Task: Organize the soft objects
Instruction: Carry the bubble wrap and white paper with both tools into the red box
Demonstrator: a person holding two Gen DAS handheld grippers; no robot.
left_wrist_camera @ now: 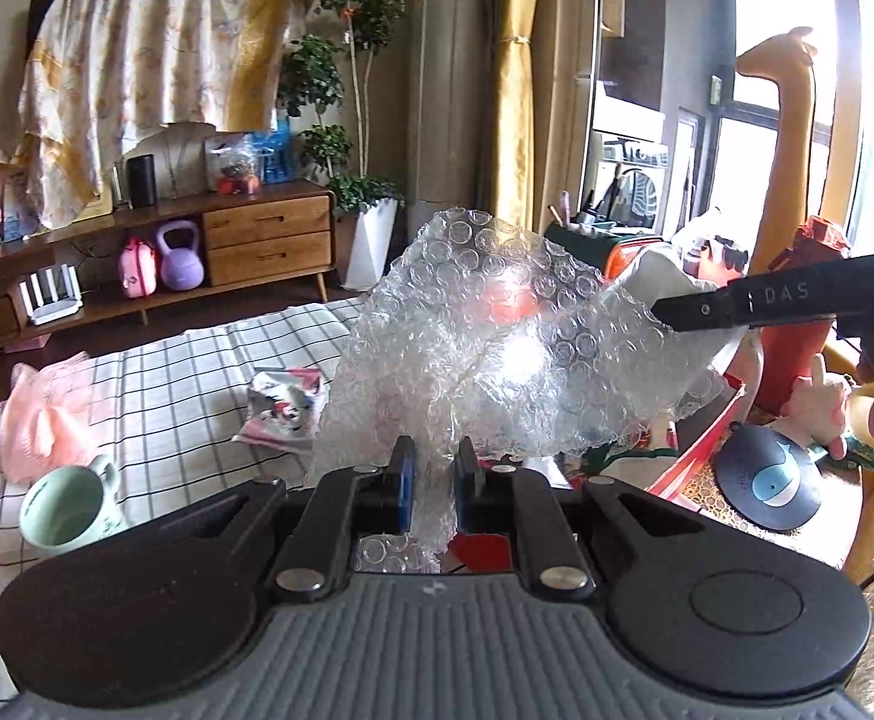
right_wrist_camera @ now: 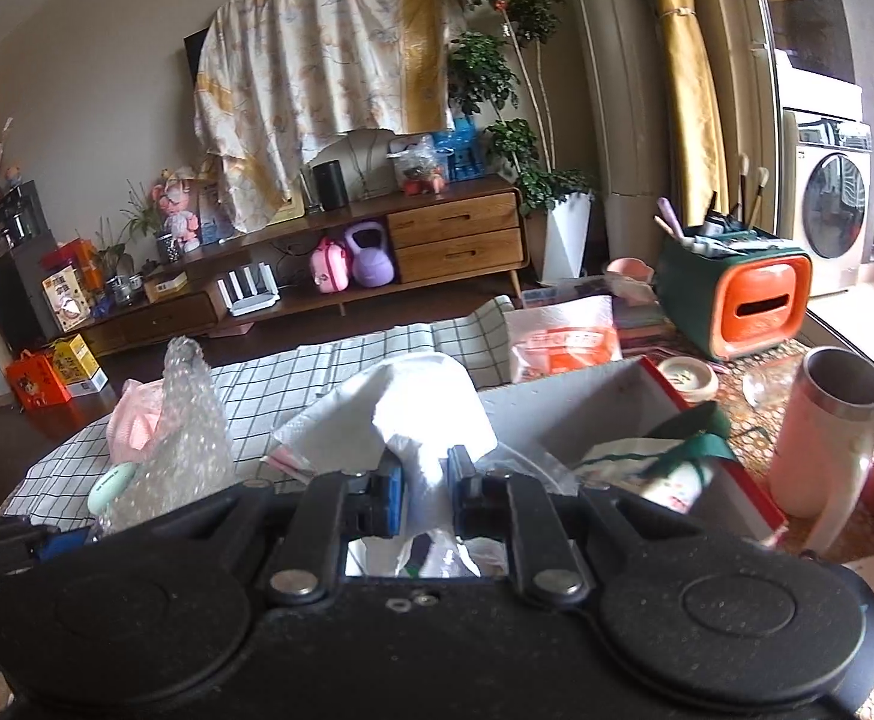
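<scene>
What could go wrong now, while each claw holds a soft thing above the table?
1. The left claw pinches only the lower edge of the bubble wrap; the sheet might slip out or brush the mint mug lying on its side.
2. The right claw grips thin white tissue, which may tear if pulled.
3. The steel tumbler stands near the red box; a swing could tip it.

front of left gripper (left_wrist_camera: 435,468) blocked by raised bubble wrap (left_wrist_camera: 497,348) | right gripper (left_wrist_camera: 701,309) reaches in from the right, behind the wrap | bare checked cloth (left_wrist_camera: 197,372) left of it, bordered by green mug (left_wrist_camera: 71,510) and pink bag (left_wrist_camera: 41,420) | open box (right_wrist_camera: 587,414) partly filled
</scene>
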